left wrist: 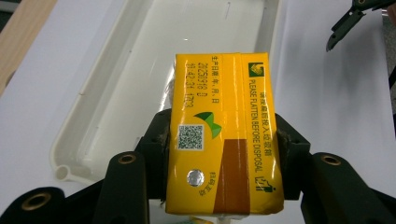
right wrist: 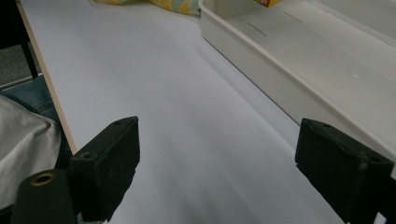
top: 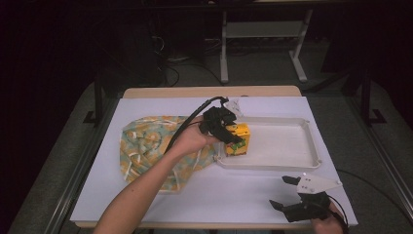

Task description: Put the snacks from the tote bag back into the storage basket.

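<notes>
High view, left gripper [top: 233, 138] clamping yellow carton [top: 238, 140] at white tray's [top: 292, 163] left end, carton base hidden, left gripper view, carton [left wrist: 225, 135] squeezed between jaws, bottom cut off, right gripper view, right gripper [right wrist: 233, 168] spread wide over bare table [right wrist: 187, 116].

Yellow carton [left wrist: 224, 135] in claw [left wrist: 223, 154] above tray [left wrist: 116, 93]
</notes>
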### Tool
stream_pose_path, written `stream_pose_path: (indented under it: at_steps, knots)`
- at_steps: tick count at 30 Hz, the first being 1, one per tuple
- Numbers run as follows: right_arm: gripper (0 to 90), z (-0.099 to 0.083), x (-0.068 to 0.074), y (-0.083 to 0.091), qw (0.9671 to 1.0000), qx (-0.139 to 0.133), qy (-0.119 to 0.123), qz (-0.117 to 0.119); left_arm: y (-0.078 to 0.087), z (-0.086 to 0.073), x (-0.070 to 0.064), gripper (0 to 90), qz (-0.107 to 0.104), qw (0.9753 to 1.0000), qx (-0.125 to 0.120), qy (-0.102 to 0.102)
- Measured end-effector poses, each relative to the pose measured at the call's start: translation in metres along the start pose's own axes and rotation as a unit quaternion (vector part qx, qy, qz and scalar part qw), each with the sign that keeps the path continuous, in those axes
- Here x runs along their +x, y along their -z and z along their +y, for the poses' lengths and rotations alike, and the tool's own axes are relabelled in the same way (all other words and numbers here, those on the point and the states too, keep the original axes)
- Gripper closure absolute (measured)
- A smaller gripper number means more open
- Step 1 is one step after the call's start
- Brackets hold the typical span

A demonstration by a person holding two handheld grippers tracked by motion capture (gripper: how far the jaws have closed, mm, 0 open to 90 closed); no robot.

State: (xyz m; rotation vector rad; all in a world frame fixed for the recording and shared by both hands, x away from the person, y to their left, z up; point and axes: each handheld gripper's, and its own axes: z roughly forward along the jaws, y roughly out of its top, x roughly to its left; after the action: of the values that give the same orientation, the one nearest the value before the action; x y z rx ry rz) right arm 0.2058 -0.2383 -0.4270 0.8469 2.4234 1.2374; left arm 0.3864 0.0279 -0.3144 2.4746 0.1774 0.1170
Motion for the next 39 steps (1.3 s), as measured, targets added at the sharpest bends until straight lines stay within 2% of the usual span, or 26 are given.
stream_pose_path:
  at_steps: [11,17,32,34,39]
  knots:
    - [13.4,-0.001,0.0,0.0,1.0,0.0,0.001,0.001,-0.01,-0.001,-0.002,50.3,-0.011,0.9999,0.004,-0.006]
    - [13.4,-0.001,0.0,0.0,1.0,-0.001,0.001,0.001,-0.016,-0.004,-0.002,50.3,-0.015,0.9997,0.015,-0.011]
    - [13.4,-0.001,-0.001,0.0,1.0,-0.004,0.003,0.003,-0.025,-0.008,-0.001,50.3,-0.023,0.9995,0.021,-0.011]
    - [13.5,-0.001,-0.001,0.0,1.0,-0.004,0.003,0.003,-0.028,-0.009,0.0,50.3,-0.033,0.9992,0.022,-0.006]
    - [13.4,-0.001,-0.001,0.0,1.0,-0.003,0.004,0.002,-0.032,-0.011,0.0,50.3,-0.031,0.999,0.03,-0.008]
